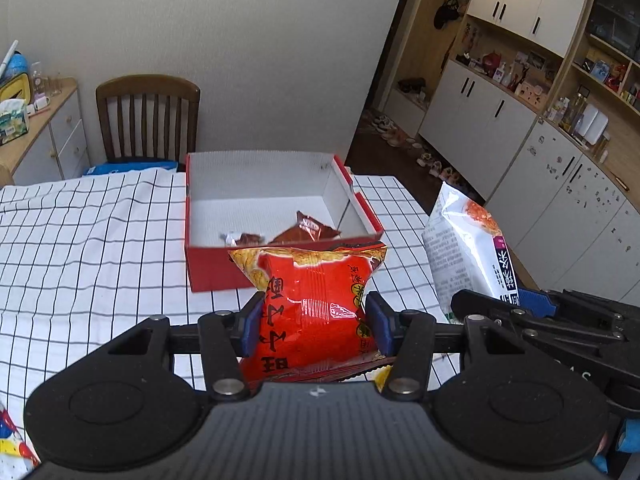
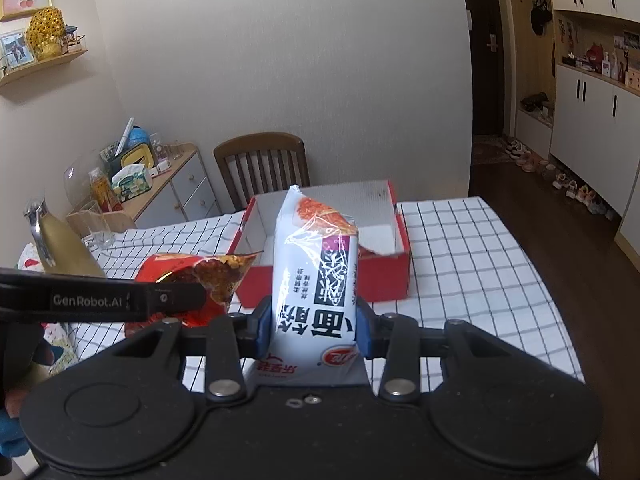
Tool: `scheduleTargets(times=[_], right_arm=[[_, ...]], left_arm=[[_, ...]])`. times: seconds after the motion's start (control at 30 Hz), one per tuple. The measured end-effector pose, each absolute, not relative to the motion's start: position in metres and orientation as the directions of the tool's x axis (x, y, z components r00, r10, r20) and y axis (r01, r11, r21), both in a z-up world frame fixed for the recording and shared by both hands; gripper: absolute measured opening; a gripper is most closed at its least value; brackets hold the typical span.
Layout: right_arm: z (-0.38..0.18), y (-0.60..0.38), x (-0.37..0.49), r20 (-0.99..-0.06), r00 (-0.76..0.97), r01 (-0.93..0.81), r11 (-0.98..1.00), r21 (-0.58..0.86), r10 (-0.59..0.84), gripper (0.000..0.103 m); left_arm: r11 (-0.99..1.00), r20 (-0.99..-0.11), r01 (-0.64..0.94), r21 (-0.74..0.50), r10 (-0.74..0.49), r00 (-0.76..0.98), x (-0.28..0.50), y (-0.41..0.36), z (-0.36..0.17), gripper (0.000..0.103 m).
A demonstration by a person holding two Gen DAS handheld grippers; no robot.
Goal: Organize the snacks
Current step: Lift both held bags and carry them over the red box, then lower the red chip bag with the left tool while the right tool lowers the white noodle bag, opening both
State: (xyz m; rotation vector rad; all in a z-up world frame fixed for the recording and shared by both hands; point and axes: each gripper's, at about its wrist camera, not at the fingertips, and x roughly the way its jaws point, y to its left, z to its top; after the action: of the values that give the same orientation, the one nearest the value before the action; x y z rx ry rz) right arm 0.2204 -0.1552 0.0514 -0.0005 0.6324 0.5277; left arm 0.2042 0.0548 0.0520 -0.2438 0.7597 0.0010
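In our left claw (image 1: 314, 322) we pinch a red snack bag (image 1: 310, 308) between the blue pads; the bag hangs above the bench (image 1: 92, 240), just in front of the open red box (image 1: 276, 216). In our right claw (image 2: 314, 330) we pinch a white snack bag (image 2: 312, 280), held upright and also lifted off the checked cloth, near the same box. Inside the box lie two small brown packets (image 1: 308, 230) on its white floor.
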Motion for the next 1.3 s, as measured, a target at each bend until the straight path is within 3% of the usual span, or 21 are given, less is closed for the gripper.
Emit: scheduleTargets(times=[1.3], right_arm=[[0.044,-0.096,0.392,-0.611,0.644,-0.508,0.854,0.11,0.461,0.038]], left_arm=[[0.959,-0.722,-0.248,-0.135,0.076,0.687,0.364,0.108,0.027,0.053]])
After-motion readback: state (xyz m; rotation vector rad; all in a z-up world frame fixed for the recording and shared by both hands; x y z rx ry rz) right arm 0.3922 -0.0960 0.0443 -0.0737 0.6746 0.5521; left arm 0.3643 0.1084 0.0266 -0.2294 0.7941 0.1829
